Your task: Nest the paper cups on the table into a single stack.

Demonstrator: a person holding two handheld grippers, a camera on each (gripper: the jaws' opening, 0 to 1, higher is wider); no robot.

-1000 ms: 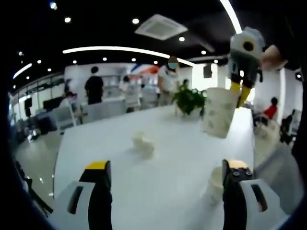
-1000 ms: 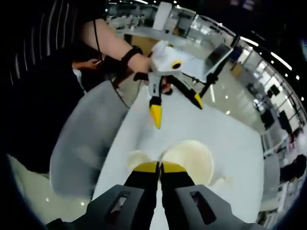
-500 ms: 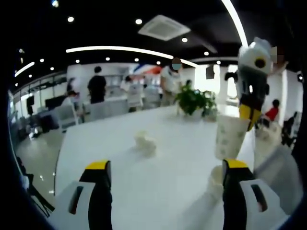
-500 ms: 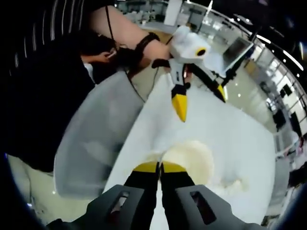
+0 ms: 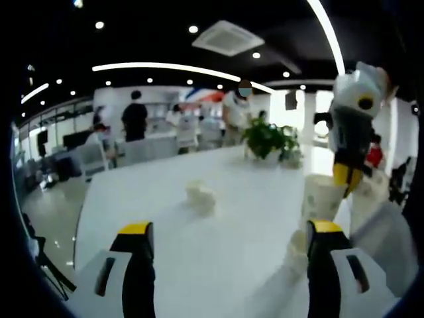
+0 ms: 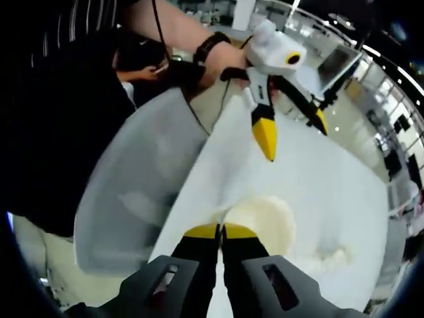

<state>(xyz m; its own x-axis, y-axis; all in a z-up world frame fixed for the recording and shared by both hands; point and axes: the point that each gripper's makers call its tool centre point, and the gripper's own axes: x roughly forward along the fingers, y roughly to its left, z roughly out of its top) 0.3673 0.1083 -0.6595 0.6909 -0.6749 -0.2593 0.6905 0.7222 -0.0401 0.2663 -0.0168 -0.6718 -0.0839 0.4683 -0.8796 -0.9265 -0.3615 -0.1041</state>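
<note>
Your right gripper (image 6: 221, 231): jaws pinched on rim of cup (image 6: 260, 222), held just above table (image 6: 344, 192). In left gripper view that cup (image 5: 320, 197) sits over second cup (image 5: 297, 243) at table (image 5: 199, 238) edge; contact unclear. Your left gripper (image 5: 228, 232): jaws spread wide, holding nothing, near those cups. Third cup (image 5: 199, 197) farther out, mid-table. Plant (image 5: 267, 140) at far end.

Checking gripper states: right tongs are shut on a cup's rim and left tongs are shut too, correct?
Not quite. The right tongs are shut on the cup, but the left tongs are open, as the left gripper view shows.
</note>
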